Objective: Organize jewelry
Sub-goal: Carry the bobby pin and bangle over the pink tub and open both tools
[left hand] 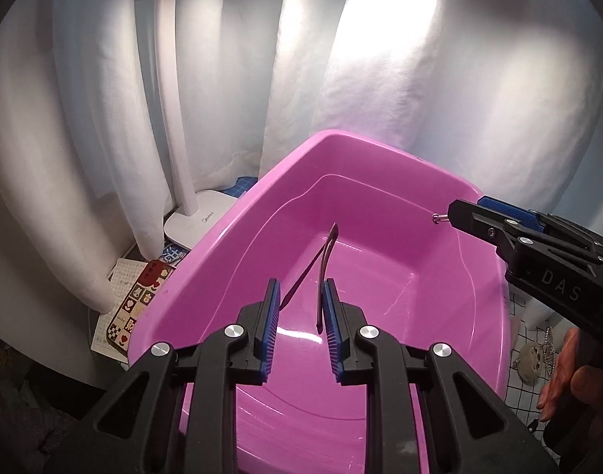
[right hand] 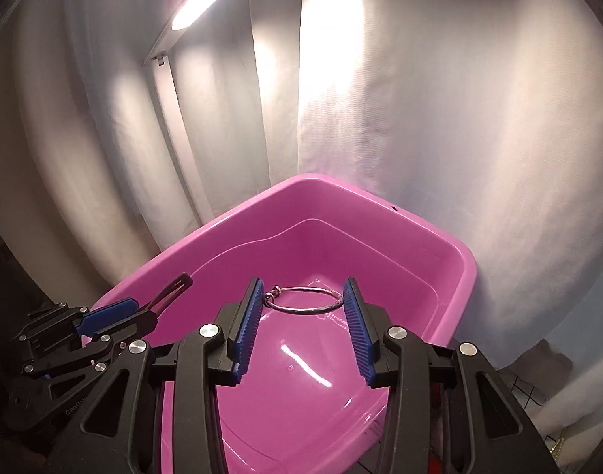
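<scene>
A pink plastic tub (left hand: 380, 166) fills both views (right hand: 465, 260). My left gripper (left hand: 300, 294) hangs over the tub, its blue pads apart with a dark hair clip (left hand: 325, 260) between them, resting against the right pad; the clip also shows in the right wrist view (right hand: 171, 290). My right gripper (right hand: 304, 292) is over the tub with a silver bangle (right hand: 301, 300) spanning between its pads, touching both. In the left wrist view the right gripper (left hand: 465, 213) enters from the right, the bangle's clasp (left hand: 437, 218) sticking out of its tip.
White curtains (left hand: 419, 79) hang close behind the tub. A white lamp base (left hand: 198, 217) stands at the left with patterned cards (left hand: 137, 304) beside it. A skull ornament and a chain (left hand: 538, 355) lie on the grid cloth at the right.
</scene>
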`<control>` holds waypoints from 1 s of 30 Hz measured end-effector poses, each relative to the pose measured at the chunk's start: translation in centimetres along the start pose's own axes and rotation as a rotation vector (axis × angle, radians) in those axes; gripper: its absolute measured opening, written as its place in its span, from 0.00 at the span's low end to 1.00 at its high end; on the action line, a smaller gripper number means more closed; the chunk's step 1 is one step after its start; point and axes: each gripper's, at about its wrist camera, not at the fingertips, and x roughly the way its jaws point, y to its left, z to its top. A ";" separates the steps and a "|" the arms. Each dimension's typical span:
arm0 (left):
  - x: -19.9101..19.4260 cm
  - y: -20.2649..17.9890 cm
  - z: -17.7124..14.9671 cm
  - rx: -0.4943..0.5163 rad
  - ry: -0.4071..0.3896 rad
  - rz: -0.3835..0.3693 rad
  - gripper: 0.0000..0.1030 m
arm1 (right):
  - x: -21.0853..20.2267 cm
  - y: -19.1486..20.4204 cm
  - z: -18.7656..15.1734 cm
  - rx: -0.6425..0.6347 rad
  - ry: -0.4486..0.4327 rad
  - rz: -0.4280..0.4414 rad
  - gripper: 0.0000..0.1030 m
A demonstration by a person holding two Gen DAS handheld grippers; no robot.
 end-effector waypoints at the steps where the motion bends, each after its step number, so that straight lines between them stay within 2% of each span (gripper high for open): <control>1: 0.6 0.2 0.1 -0.006 0.017 0.007 0.22 | 0.8 -0.2 0.1 0.001 0.024 0.001 0.39; 6: 3.1 0.9 0.5 -0.036 0.116 0.024 0.23 | 5.5 -0.9 1.2 0.018 0.192 -0.008 0.39; 11: 5.0 1.3 0.7 -0.050 0.201 0.030 0.25 | 8.1 -2.0 1.1 0.046 0.317 -0.010 0.39; 15: 6.2 1.9 0.7 -0.069 0.249 0.031 0.28 | 9.5 -2.3 0.8 0.057 0.369 -0.017 0.39; 21: 6.5 2.1 0.5 -0.071 0.265 0.036 0.33 | 10.7 -2.6 0.6 0.074 0.396 -0.005 0.40; 22: 6.5 2.1 0.5 -0.071 0.264 0.042 0.41 | 10.8 -2.6 0.5 0.078 0.401 -0.006 0.43; 23: 6.4 2.2 0.6 -0.073 0.260 0.043 0.46 | 11.3 -2.5 0.9 0.075 0.401 0.000 0.50; 24: 6.4 2.3 0.7 -0.075 0.255 0.047 0.59 | 11.4 -2.4 0.9 0.070 0.403 0.009 0.55; 27: 6.0 2.3 0.8 -0.074 0.243 0.041 0.61 | 11.3 -1.6 1.0 0.044 0.400 -0.011 0.67; 30: 5.7 2.2 0.9 -0.073 0.230 0.044 0.67 | 11.0 -1.6 0.8 0.048 0.394 -0.012 0.67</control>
